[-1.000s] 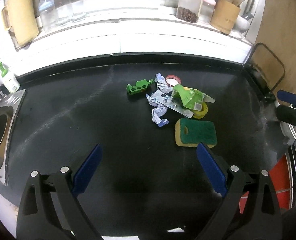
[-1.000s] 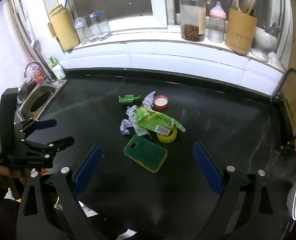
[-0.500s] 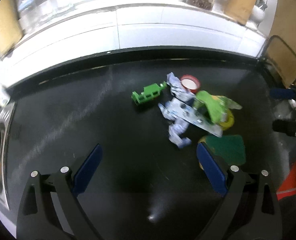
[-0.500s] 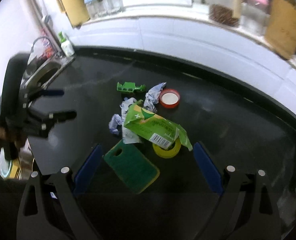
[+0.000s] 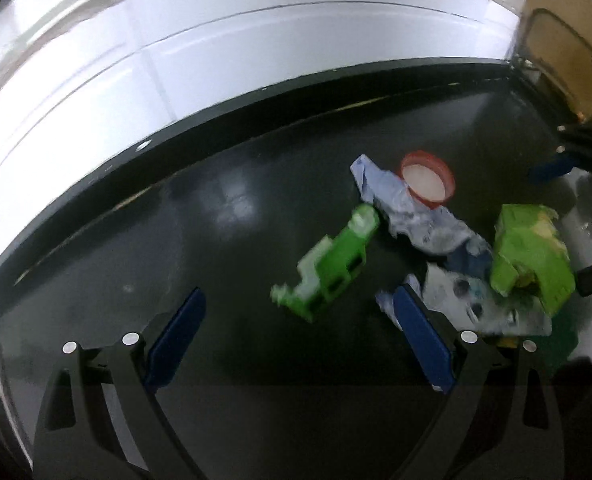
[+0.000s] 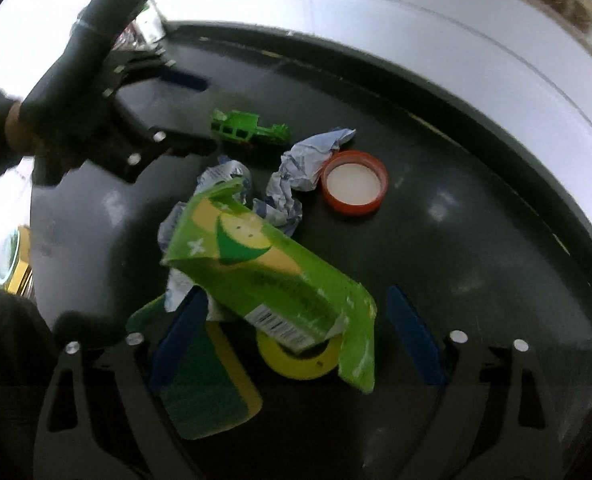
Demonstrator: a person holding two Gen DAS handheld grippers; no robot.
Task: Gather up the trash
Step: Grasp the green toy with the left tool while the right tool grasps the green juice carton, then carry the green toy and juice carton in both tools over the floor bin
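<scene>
1. This is a home kitchen: a glossy black counter point(image 5: 223, 208) with a raised lip along its back edge runs under a wall of white tiles point(image 5: 231, 52).
2. At the counter's far left corner in the right wrist view, blurred metal, probably a tap or sink fitting point(image 6: 149, 20), shows beside the tiles.
3. A green and yellow scrubbing sponge point(image 6: 207, 384) lies near the counter's front edge.
4. Household scraps sit mid-counter: a green drink carton point(image 6: 271, 276), a red jar lid point(image 6: 354, 188) and crumpled wrappers point(image 6: 304, 160).
5. At the counter's right edge, a dark wire rack point(image 5: 556, 60) stands against a wooden board point(image 5: 576, 8).
</scene>
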